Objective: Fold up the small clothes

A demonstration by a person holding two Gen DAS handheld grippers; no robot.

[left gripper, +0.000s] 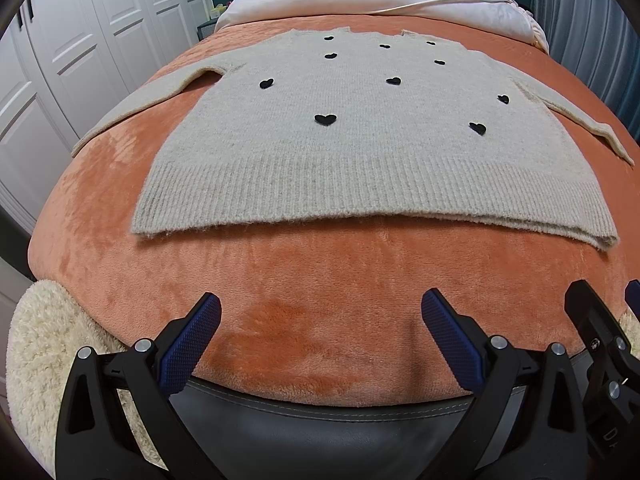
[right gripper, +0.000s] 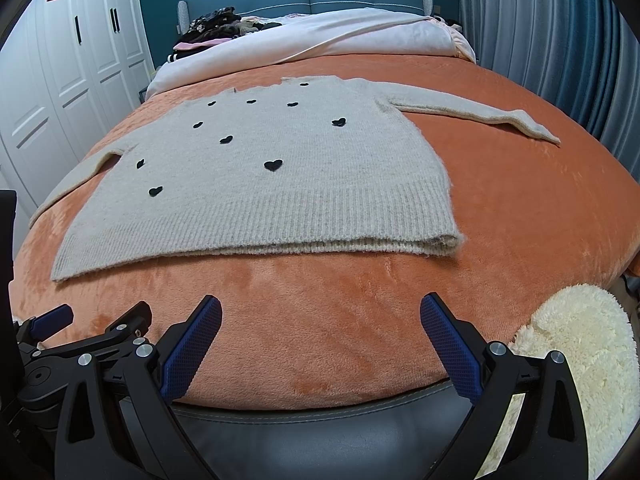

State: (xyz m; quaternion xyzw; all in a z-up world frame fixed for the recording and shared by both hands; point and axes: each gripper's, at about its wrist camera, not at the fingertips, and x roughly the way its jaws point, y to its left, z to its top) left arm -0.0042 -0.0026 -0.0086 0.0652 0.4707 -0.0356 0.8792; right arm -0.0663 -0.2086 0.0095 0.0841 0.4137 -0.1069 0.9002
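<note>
A beige knit sweater [left gripper: 360, 152] with small black hearts lies flat on the orange blanket [left gripper: 320, 292], both sleeves spread out to the sides, ribbed hem toward me. It also shows in the right wrist view [right gripper: 280, 184], with its right sleeve [right gripper: 480, 114] stretched out. My left gripper [left gripper: 320, 312] is open and empty, held over the blanket near the bed's foot, short of the hem. My right gripper [right gripper: 320, 312] is open and empty, beside the left one and also short of the hem. The right gripper's fingers [left gripper: 592, 320] show at the left view's right edge.
A white duvet [right gripper: 340, 36] and a pile of dark clothes [right gripper: 216, 28] lie at the bed's head. Cream fleece [right gripper: 576, 344] hangs at the foot corners. A grey padded footboard [left gripper: 320, 424] is below the grippers. White wardrobes [left gripper: 100, 40] stand left, a curtain [right gripper: 560, 40] right.
</note>
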